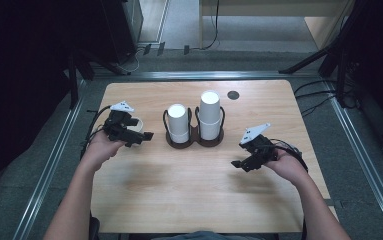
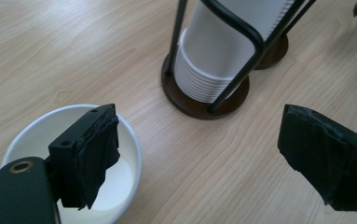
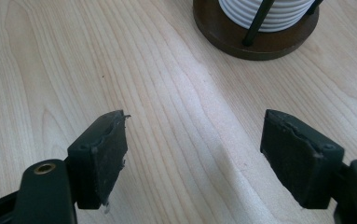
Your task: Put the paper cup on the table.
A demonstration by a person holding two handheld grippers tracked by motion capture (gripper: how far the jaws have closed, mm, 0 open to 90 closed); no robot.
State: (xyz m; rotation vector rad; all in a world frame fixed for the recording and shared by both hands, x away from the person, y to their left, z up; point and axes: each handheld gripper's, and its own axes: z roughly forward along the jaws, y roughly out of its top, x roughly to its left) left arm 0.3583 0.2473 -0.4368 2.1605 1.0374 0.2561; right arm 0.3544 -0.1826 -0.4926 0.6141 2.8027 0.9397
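Both forearms bare, no sleeves; each hand carries a black two-jaw gripper, left gripper (image 1: 146,135) and right gripper (image 1: 236,163), with a grey three-cornered top plate, trailing black cable, worn rubbery jaw pads and brass-ringed screw holes.

loose cup (image 2: 73,158) partly behind tool pad, cup stack (image 2: 223,51) top cropped

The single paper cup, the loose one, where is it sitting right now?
In the high view the single paper cup stands upright on the table's left side, just behind the left gripper and left of the two-post cup holder.
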